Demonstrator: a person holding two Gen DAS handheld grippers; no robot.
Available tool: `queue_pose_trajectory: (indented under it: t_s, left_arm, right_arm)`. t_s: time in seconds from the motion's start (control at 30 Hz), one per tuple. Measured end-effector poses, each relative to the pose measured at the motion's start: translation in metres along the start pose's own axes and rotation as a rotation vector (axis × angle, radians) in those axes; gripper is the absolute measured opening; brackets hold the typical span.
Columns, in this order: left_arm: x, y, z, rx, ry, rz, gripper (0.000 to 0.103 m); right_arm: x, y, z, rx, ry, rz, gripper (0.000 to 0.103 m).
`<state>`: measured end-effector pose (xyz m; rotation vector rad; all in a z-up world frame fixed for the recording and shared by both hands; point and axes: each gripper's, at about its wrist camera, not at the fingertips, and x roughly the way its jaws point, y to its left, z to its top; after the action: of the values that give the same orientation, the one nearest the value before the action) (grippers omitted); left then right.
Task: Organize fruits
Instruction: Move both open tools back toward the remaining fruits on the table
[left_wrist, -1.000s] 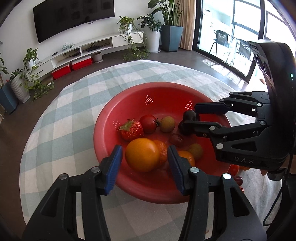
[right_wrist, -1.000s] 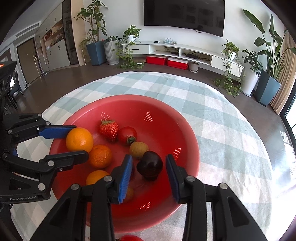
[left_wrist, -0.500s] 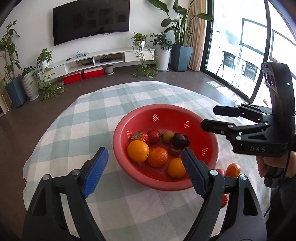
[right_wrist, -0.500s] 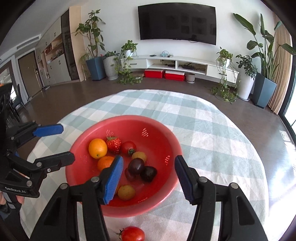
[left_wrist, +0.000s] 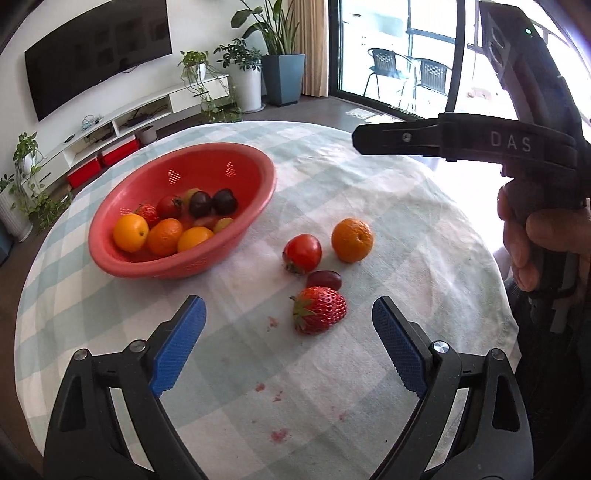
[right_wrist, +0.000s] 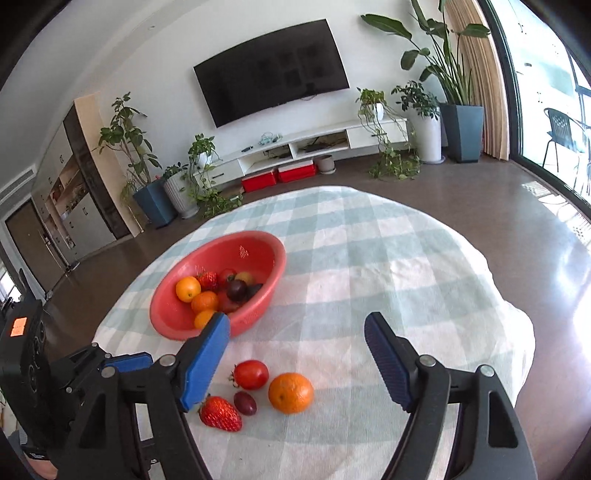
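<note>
A red perforated bowl (left_wrist: 255, 206) (right_wrist: 266, 299) holds several fruits: oranges, a strawberry, tomatoes, dark plums. On the checked cloth beside it lie a strawberry (left_wrist: 319, 309) (right_wrist: 220, 412), a tomato (left_wrist: 302, 254) (right_wrist: 251, 374), an orange (left_wrist: 351, 240) (right_wrist: 290, 392) and a dark grape (left_wrist: 324, 280) (right_wrist: 245, 402). My left gripper (left_wrist: 289, 345) is open and empty, just short of the strawberry. My right gripper (right_wrist: 297, 360) is open and empty, held above the loose fruits; it shows at the right of the left wrist view (left_wrist: 461, 138).
The round table with a checked cloth (left_wrist: 388, 192) has red juice stains (left_wrist: 279, 435) near its front. The table edge drops off at the right (right_wrist: 517, 332). A TV unit and potted plants stand far behind.
Both grippers have let go of fruit in the bowl, opened wide and pulled back and up. They now hang over the loose fruits on the cloth.
</note>
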<state>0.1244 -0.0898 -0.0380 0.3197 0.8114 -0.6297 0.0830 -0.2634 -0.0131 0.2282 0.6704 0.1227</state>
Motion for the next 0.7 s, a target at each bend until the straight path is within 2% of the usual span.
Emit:
queue_pose_trajectory:
  t_s: [0.07,0.23,0.5,0.53,0.6,0.7]
  left_arm:
    - [0.007,-0.005,0.002,0.025,0.021,-0.001,0.092]
    - [0.019,-0.003,0.006,0.059,0.037,-0.058,0.092]
    - [0.045,-0.007,0.005,0.205,0.125,-0.139,0.069]
    - [0.048,-0.007,0.006,0.211,0.132,-0.146,0.067]
    - [0.055,-0.003,0.006,0.213,0.151,-0.163,0.054]
    - [0.059,0.000,0.005,0.210,0.162,-0.188,0.046]
  right_arm:
    - [0.000,-0.005,0.001,0.019,-0.009,0.002,0.078]
    - [0.006,-0.009,-0.001,0.033,0.015,0.012,0.078]
    - [0.007,-0.015,-0.002,0.067,0.032,0.025,0.078]
    - [0.007,-0.014,-0.002,0.066,0.034,0.025,0.078]
    - [0.008,-0.014,-0.002,0.064,0.040,0.026,0.078]
    - [0.010,-0.014,-0.003,0.067,0.048,0.024,0.078]
